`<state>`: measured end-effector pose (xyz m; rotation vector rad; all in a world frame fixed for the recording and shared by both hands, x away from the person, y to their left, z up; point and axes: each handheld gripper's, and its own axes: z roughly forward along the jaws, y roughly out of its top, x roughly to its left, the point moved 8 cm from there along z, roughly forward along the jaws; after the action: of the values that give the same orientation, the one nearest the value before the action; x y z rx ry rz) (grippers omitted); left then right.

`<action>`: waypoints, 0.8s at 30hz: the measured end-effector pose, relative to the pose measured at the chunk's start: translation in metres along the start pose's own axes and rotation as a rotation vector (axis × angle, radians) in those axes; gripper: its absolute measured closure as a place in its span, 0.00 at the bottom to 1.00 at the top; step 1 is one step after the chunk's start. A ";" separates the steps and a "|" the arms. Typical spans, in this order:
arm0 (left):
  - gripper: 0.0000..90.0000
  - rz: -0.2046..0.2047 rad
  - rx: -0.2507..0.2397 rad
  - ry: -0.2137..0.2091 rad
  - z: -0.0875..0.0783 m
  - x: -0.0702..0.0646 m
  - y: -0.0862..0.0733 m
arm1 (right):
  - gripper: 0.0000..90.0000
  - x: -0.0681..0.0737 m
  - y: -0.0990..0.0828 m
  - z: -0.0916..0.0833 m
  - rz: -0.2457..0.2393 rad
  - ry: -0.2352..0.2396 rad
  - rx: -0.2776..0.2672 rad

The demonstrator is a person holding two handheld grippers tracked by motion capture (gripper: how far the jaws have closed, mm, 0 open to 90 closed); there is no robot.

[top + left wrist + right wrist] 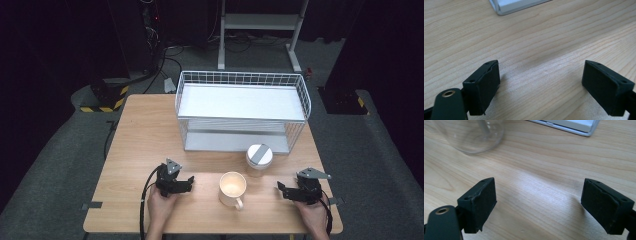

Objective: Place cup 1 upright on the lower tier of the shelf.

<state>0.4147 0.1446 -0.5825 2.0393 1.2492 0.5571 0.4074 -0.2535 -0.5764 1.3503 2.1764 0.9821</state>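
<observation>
Mug [232, 188] sits near the front edge of the tabletop [140, 130], midway between our two hands, handle turned toward us, probably so either side can reach it. From the high view we count one mug, one lidded clear jar [259, 159] just behind it toward the right, and one white wire rack [242, 111] along the back edge. Our left gripper [190, 181] and right gripper [280, 187] both rest low at the front edge, aimed inward at the mug. In the left gripper view its jaws stand spread over bare wood, holding nothing. In the right gripper view the jaws are likewise spread and empty, the jar's glass base [470, 135] ahead
</observation>
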 end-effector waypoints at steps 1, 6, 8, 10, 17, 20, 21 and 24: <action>0.17 0.000 0.000 0.001 0.000 0.000 0.000 | 0.14 0.001 0.000 0.000 -0.006 0.001 -0.006; 0.17 -0.002 -0.001 0.000 0.000 0.000 0.000 | 0.14 0.010 0.001 -0.001 -0.010 0.014 -0.023; 0.17 -0.001 -0.001 0.001 0.000 0.000 0.000 | 0.14 0.013 0.002 -0.002 -0.017 0.019 -0.030; 0.17 -0.001 -0.001 0.001 0.000 0.000 0.000 | 0.14 0.017 0.003 -0.002 -0.018 0.027 -0.037; 0.17 -0.006 -0.004 0.007 0.000 0.001 0.000 | 0.14 0.029 0.010 -0.002 -0.045 0.064 -0.080; 0.17 -0.005 -0.002 0.006 0.000 0.001 0.000 | 0.13 0.032 0.013 -0.001 -0.047 0.072 -0.086; 0.17 -0.005 -0.002 0.006 0.000 0.001 0.000 | 0.13 0.032 0.013 -0.001 -0.047 0.072 -0.086; 0.17 -0.006 -0.002 0.006 0.000 0.000 0.000 | 0.12 0.035 0.016 0.001 -0.047 0.080 -0.089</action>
<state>0.4148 0.1451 -0.5824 2.0329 1.2572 0.5621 0.4021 -0.2178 -0.5641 1.2333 2.1838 1.1186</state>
